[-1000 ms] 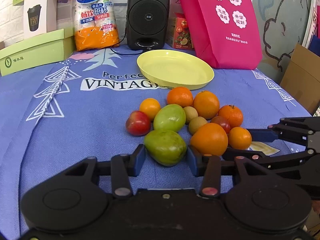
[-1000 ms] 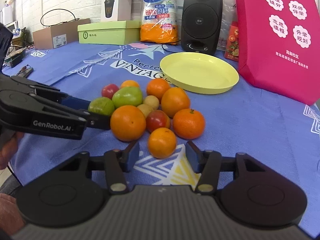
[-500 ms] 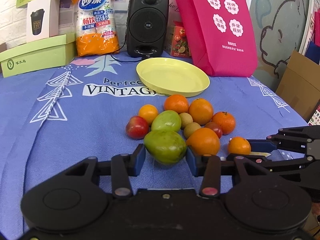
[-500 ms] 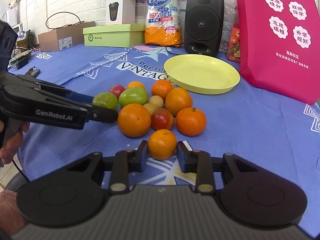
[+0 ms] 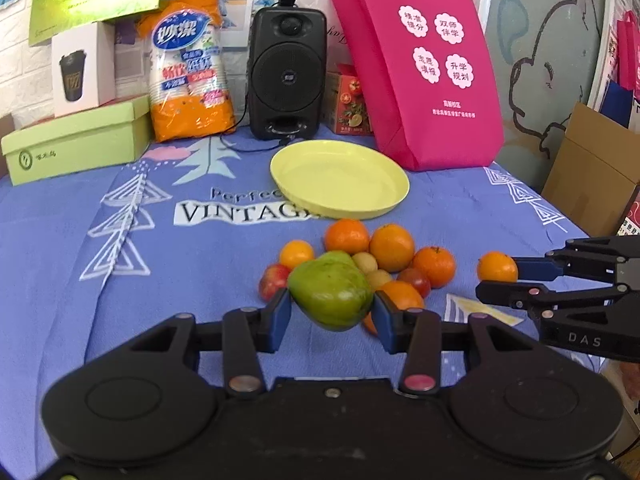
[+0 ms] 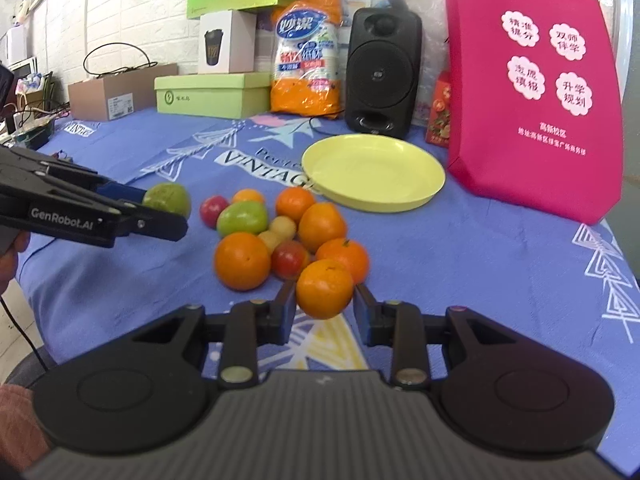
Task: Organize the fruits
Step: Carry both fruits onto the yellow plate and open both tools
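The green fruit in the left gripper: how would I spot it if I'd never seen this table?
Start at the yellow plate on the blue tablecloth, then drop to the fruit pile in front of it. The green fruit is clamped in the left gripper at the pile's near edge. It is the largest piece, and not orange.

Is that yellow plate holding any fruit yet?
Empty. The yellow plate shows only its bare inside in both views; the fruit pile sits on the cloth in front of it.
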A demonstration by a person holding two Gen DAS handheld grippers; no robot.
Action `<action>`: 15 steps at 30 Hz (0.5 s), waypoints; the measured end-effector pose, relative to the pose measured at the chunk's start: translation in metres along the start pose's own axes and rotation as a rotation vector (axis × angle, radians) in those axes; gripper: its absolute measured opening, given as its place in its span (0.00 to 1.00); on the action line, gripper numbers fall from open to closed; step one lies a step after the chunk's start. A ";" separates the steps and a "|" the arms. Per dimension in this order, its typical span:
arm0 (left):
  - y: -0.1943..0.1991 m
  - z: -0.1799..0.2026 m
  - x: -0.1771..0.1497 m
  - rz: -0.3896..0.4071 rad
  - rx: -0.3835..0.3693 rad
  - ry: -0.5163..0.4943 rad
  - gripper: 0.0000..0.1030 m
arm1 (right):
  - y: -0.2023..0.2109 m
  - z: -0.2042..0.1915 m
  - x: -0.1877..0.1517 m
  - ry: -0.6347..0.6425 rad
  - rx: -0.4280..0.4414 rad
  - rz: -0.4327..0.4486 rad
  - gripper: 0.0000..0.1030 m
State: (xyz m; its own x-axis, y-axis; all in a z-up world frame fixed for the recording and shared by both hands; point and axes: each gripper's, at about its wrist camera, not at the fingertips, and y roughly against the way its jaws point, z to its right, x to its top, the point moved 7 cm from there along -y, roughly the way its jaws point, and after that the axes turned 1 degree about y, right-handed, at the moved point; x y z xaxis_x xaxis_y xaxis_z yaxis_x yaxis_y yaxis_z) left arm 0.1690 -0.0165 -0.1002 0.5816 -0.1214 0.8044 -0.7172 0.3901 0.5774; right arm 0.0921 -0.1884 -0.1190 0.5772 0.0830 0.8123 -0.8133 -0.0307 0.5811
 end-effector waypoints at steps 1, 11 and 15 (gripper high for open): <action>-0.002 0.001 0.005 0.004 -0.002 -0.010 0.42 | 0.000 0.002 0.003 -0.003 0.004 0.008 0.29; -0.054 0.007 0.068 0.006 -0.031 -0.021 0.42 | -0.034 0.025 0.058 0.008 -0.013 0.063 0.29; -0.093 0.003 0.089 -0.019 -0.035 -0.012 0.42 | -0.065 0.039 0.073 0.016 -0.033 0.044 0.29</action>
State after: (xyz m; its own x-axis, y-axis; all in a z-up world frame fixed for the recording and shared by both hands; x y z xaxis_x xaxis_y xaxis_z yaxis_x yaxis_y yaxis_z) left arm 0.2866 -0.0665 -0.0823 0.5906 -0.1397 0.7948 -0.6918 0.4195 0.5877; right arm 0.1899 -0.2188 -0.0950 0.5398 0.0987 0.8360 -0.8399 -0.0023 0.5427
